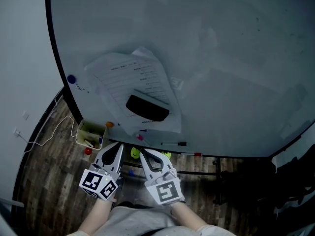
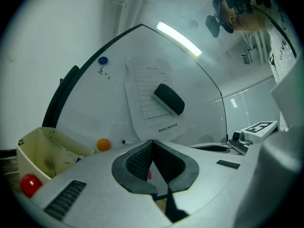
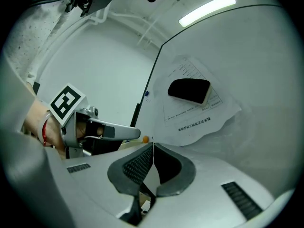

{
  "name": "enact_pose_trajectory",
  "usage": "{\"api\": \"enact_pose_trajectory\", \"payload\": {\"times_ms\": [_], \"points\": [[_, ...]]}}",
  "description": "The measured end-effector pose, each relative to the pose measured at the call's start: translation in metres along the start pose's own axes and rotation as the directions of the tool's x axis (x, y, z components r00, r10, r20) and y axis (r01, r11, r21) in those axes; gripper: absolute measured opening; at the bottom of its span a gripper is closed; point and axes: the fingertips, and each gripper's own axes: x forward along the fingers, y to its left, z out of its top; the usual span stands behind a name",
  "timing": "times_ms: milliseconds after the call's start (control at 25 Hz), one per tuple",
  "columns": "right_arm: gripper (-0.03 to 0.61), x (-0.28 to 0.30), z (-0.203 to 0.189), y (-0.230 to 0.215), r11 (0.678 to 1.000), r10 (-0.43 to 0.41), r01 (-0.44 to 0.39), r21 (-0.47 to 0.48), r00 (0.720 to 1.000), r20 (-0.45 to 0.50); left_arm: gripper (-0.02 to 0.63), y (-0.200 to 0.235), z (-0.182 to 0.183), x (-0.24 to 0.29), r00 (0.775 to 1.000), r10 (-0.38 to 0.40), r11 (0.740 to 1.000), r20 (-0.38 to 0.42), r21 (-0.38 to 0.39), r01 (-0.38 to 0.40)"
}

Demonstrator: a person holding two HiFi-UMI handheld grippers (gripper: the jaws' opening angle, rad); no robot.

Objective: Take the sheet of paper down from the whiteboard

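Both pairs of fingers are pressed together with nothing between them. The left gripper (image 1: 116,146) and the right gripper (image 1: 144,154) sit side by side, low in front of the person. Each one's own view shows its ribbed pads meeting in a thin seam: the left gripper (image 2: 152,142) and the right gripper (image 3: 153,147) are both empty.

Just beyond the tips runs the ledge at the foot of the whiteboard (image 1: 231,53), with pens lying along it. A yellowish box (image 1: 91,133) hangs off its left end, and an orange ball (image 1: 109,125) sits near that box.

Up and ahead from there is the sheet of paper (image 1: 132,73), flat against the board and well apart from both grippers. Only its bottom edge comes close to the ledge. It hangs crooked, with its long axis leaning up and to the left as the person looks at it. A black eraser (image 1: 147,108) lies across its lower half and looks to be what pins it there. A blue magnet (image 1: 72,78) sits off to the left, clear of the paper.

The left tips are below the sheet's lower left corner and the right tips are below the middle of its bottom edge, so I'd say neither hand is much nearer. Whichever goes first must reach upward and open, and the eraser probably has to come off before the sheet will.
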Motion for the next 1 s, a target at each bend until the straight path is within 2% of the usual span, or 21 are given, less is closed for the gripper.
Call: {"api": "enact_pose_trajectory", "payload": {"times_ms": [120,240,440,640,800,1000], "points": [[0.018,0.003,0.003,-0.004,0.999,-0.02,0.019,-0.051,0.999,-0.027,0.014,-0.001,0.008,0.006,1.0,-0.015,1.0,0.009,0.006,0.015],[0.018,0.006,0.012,-0.011,0.986,-0.078,0.072,-0.152,0.996,-0.035,0.014,0.002,0.017,0.011,1.0,-0.022,1.0,0.019,0.015,0.022],[0.02,0.003,0.032,-0.019,0.919,-0.172,0.144,-0.366,0.984,-0.043,0.014,0.002,0.025,0.015,0.997,-0.077,0.997,0.003,0.0,0.077],[0.02,0.007,0.041,-0.023,0.892,-0.204,0.164,-0.421,0.977,-0.053,0.014,0.0,0.035,0.02,0.993,-0.114,0.993,-0.006,0.024,0.114],[0.02,0.008,0.052,-0.029,0.858,-0.24,0.186,-0.478,0.969,-0.054,0.014,0.003,0.041,0.021,0.991,-0.13,0.991,-0.016,0.028,0.13],[0.02,0.006,0.063,-0.034,0.793,-0.273,0.194,-0.578,0.961,-0.052,0.014,0.001,0.046,0.022,0.987,-0.159,0.987,-0.014,0.017,0.159]]}}
